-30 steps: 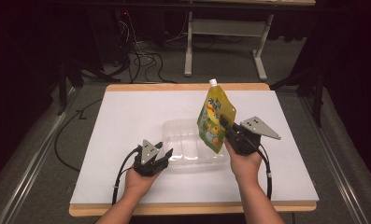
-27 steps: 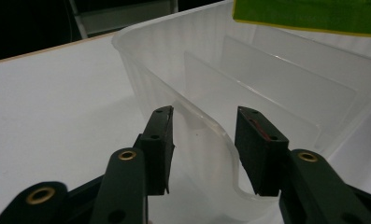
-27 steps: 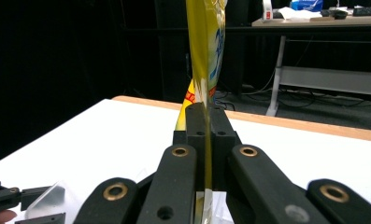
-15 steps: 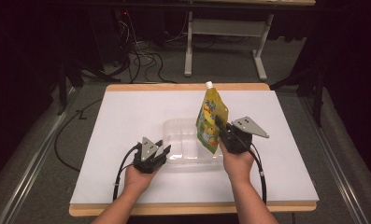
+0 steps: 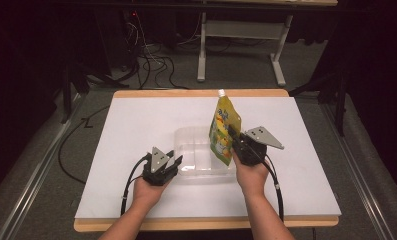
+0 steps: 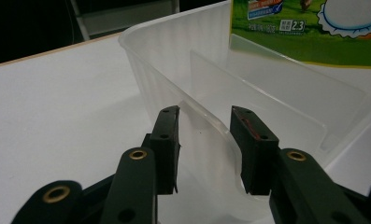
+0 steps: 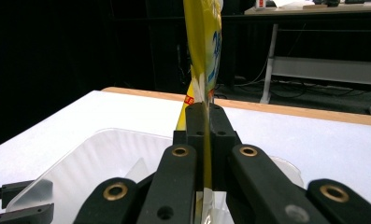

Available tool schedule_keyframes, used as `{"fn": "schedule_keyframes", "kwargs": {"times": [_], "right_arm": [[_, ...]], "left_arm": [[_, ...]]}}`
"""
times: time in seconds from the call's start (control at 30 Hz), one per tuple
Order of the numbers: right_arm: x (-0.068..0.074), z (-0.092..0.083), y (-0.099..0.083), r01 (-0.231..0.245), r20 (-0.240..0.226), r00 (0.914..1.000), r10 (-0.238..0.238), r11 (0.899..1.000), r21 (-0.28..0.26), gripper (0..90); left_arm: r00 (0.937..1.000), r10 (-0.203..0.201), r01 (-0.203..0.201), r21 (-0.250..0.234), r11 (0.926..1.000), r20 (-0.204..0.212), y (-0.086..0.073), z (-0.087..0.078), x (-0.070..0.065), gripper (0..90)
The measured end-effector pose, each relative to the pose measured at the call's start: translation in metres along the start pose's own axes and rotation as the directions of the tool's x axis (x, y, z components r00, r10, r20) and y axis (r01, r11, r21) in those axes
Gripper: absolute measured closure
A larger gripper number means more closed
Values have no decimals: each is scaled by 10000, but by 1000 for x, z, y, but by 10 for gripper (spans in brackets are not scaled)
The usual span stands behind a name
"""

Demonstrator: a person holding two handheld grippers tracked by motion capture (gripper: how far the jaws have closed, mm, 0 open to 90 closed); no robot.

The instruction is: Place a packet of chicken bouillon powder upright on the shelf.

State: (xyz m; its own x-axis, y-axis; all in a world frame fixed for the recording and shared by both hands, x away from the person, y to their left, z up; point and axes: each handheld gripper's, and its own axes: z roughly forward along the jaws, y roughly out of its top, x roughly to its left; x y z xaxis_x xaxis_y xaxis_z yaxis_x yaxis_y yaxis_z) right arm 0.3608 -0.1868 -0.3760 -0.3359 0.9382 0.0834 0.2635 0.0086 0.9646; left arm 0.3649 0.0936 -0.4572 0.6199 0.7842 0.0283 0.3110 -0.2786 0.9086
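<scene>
A clear plastic container (image 5: 202,150) lies in the middle of the white table (image 5: 136,125). My right gripper (image 5: 235,141) is shut on a yellow-green spouted pouch (image 5: 224,129) and holds it upright over the container's right end. From the right gripper view the pouch (image 7: 203,70) stands edge-on, pinched between the jaws (image 7: 204,112) above the container (image 7: 103,158). My left gripper (image 5: 174,162) is at the container's front left corner. Its jaws (image 6: 204,116) are open and straddle the container's rim (image 6: 174,56), with the pouch (image 6: 314,32) hanging beyond.
A thin divider (image 6: 248,88) stands inside the container. Black cables (image 5: 276,185) trail from both grippers toward the table's front edge. Behind the table are a desk frame (image 5: 241,55) and loose cables (image 5: 151,65) on the floor. My left gripper's jaws (image 7: 15,205) show low at the left.
My right gripper has carried the pouch leftward to the container's right end, and the pouch now stands more upright. The left gripper has stayed at the container's corner.
</scene>
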Motion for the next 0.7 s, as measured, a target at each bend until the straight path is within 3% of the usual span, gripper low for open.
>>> {"fn": "schedule_keyframes", "kwargs": {"times": [0.7], "right_arm": [[6, 2, -17, 103, 12, 9999, -102, 9996, -278, 900]], "left_arm": [[9999, -98, 98, 23, 9999, 67, 0, -1, 1, 646]]}}
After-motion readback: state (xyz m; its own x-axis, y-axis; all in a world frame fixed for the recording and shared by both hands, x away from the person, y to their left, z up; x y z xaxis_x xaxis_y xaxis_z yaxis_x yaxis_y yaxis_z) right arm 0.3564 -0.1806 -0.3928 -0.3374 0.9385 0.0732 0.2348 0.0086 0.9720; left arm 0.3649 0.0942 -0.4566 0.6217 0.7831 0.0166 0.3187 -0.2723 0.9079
